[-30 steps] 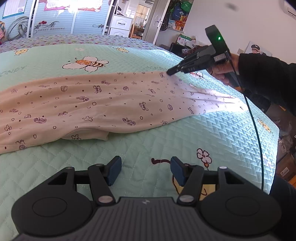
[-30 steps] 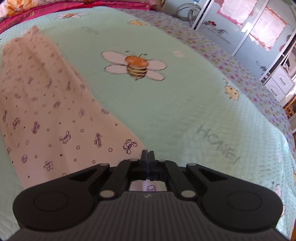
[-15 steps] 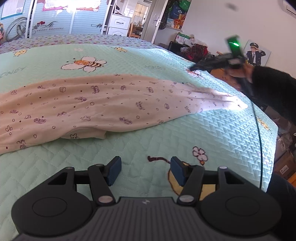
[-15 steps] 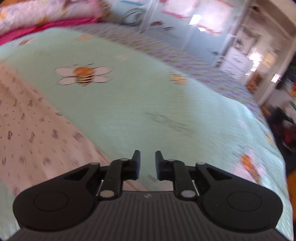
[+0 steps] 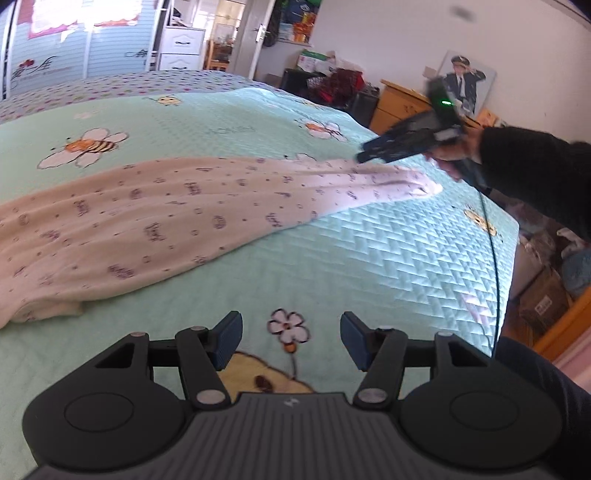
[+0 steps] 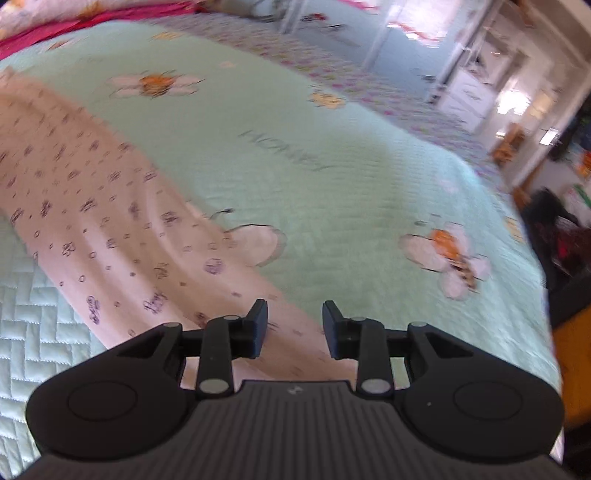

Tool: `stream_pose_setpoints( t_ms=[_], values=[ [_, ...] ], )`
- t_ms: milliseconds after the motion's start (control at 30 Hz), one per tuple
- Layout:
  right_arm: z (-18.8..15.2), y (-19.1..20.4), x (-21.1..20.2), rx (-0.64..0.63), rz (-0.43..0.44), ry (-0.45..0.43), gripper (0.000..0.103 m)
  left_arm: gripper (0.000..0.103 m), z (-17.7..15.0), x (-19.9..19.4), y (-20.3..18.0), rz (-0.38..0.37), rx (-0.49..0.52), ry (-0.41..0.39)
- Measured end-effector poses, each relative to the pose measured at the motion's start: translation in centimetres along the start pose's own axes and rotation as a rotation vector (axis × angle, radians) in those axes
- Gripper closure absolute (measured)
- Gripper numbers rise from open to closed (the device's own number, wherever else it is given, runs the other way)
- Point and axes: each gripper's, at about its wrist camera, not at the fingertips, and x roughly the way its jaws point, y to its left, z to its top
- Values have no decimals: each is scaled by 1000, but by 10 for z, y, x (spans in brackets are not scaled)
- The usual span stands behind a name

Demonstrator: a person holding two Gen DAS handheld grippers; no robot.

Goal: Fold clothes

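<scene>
Cloth [image 5: 155,221] spread flat on bed [image 5: 369,266], right gripper [image 6: 294,325] above cloth's narrow end – jaws opening, nothing btwn them, left gripper [image 5: 291,339] off cloth over bare quilt – jaws spread, empty.

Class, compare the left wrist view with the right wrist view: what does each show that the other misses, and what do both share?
Only the left wrist view: the left gripper, jaws open over a printed flower, and the dark-sleeved hand holding the right gripper. Only the right wrist view: the pink bedding at the far edge. Both: the cream patterned garment lying on the mint-green quilted bedspread; the right gripper's jaws are opening, nothing between them.
</scene>
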Motion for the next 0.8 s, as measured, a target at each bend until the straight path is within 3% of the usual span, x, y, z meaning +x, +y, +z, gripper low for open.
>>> stream_pose_setpoints(
  t_ms=[267, 367, 467, 633, 800],
  values=[
    [32, 29, 34, -125, 122, 12, 68, 42, -2, 11, -2, 10, 17, 42],
    [38, 32, 44, -153, 167, 67, 74, 42, -5, 13, 1, 12, 8, 46],
    [41, 33, 47, -142, 197, 89, 95, 42, -6, 12, 3, 15, 3, 46],
    [48, 25, 41, -115, 163, 71, 102, 42, -7, 9, 5, 24, -1, 41],
    [54, 13, 33, -89, 108, 28, 101, 42, -7, 9, 3, 23, 1, 44]
  ],
)
